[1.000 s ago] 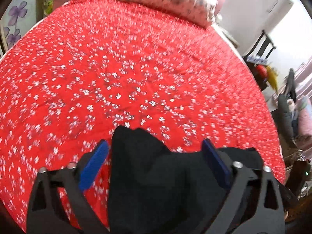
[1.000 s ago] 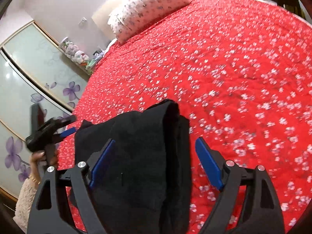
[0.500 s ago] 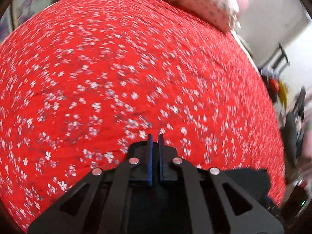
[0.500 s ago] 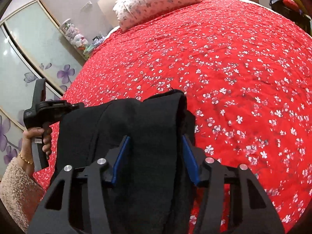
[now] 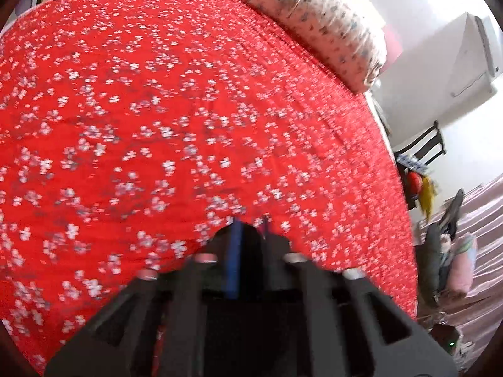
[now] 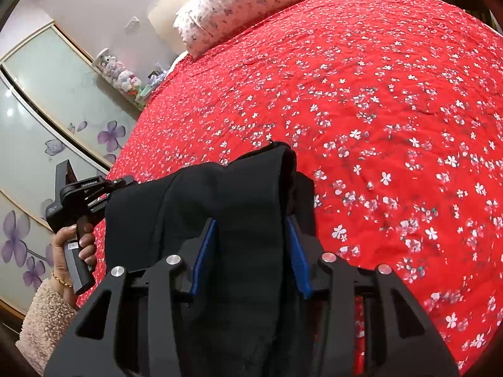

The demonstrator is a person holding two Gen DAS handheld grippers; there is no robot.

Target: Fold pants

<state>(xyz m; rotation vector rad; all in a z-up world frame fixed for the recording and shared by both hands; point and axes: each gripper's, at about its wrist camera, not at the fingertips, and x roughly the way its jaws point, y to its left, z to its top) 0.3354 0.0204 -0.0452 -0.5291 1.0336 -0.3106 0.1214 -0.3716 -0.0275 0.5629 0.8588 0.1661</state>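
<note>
The black pants (image 6: 220,201) are bunched and held up over the red flowered bedspread (image 6: 377,100). My right gripper (image 6: 250,226) has its blue pads closed against a thick fold of the pants. My left gripper (image 5: 250,223) is shut on a black edge of the pants (image 5: 251,251), with little cloth showing past its tips. In the right wrist view the left gripper (image 6: 119,183) shows at the far left, held by a hand at the other end of the pants.
A flowered pillow (image 6: 239,3) lies at the head of the bed. A wardrobe with purple flower panels (image 6: 47,119) stands to the left. A chair and clutter (image 5: 421,157) stand beside the bed on the right.
Both grippers closed from wide open onto the pants. The left view has tilted up and the pants have lifted off the bedspread.
</note>
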